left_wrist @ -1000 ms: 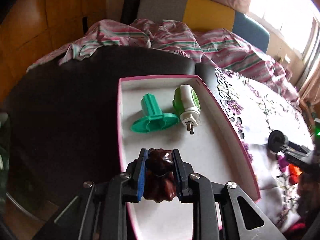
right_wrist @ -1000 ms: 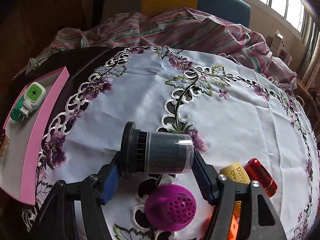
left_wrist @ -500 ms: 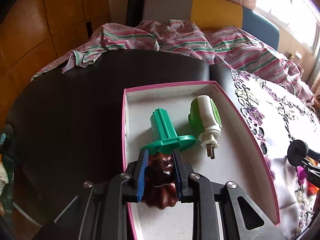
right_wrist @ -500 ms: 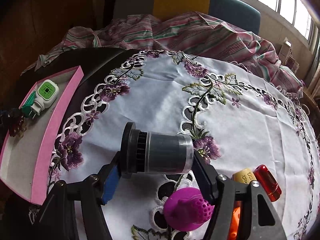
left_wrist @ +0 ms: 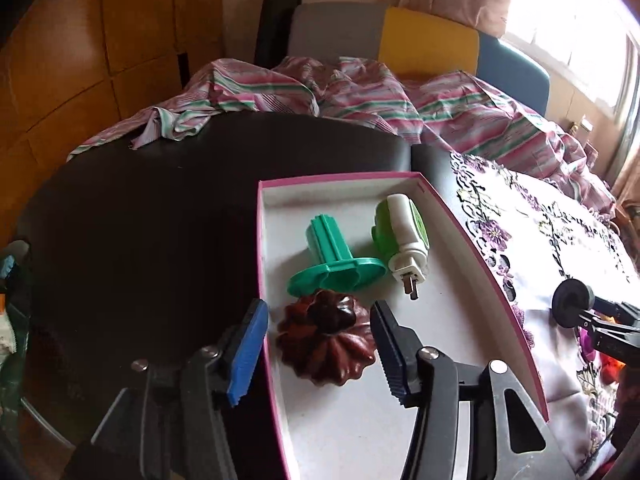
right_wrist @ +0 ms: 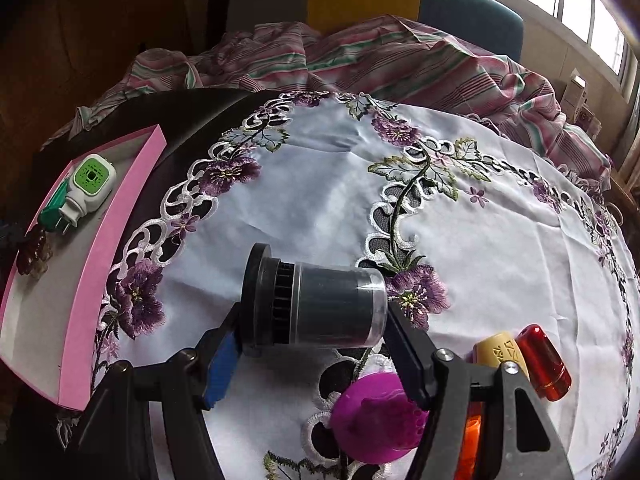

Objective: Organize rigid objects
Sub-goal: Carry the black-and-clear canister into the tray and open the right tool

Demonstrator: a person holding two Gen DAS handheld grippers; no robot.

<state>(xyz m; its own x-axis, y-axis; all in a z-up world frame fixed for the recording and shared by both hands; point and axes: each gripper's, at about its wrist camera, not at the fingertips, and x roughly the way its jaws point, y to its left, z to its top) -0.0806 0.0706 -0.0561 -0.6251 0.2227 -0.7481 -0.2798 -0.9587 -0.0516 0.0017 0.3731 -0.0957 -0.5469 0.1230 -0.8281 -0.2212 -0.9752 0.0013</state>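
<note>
L tongs [left_wrist: 318,354]: open, jaws spread either side of brown mould [left_wrist: 326,342], no contact seen. L finger [left_wrist: 246,354] w/ blue pad sits outside tray wall, over dark bench [left_wrist: 140,220]; R finger [left_wrist: 390,354] inside tray.

Mould: fluted, dark brown, rests on tray [left_wrist: 496,288] floor near L wall, just in front of green stamp [left_wrist: 334,260]. Touching stamp flange or not: cannot tell.

Stamp: teal, lies on its side, ribbed stem toward far wall, flange toward camera. Plug-in unit [left_wrist: 402,236]: white/green, just R of stamp, prongs toward camera. Both inside tray, far half.

Tray: pink rim, white floor, sits on bench beside embroidered cloth [right_wrist: 320,200].

R tongs [right_wrist: 312,344]: closed on black canister [right_wrist: 316,300], held sideways, flanged end vs. L blue pad, clear-capped end vs. R finger. Canister raised above cloth, apart from tray. Same canister end [left_wrist: 572,304] visible at R edge of L wrist view.

Under R tongs, on cloth: purple perforated cap [right_wrist: 376,420], partly hidden by R finger. R of it: yellow piece [right_wrist: 498,350] and red cylinder [right_wrist: 544,360], side by side, touching or nearly. Orange item [right_wrist: 472,436] behind finger frame, shape unclear.

R wrist view also shows tray [right_wrist: 108,248] at L w/ plug-in unit [right_wrist: 88,186], stamp [right_wrist: 54,210] mostly hidden behind it, mould [right_wrist: 32,250] nearer camera.

Beyond bench: striped fabric [left_wrist: 360,92], sofa [left_wrist: 428,44] w/ grey, yellow, blue panels.
</note>
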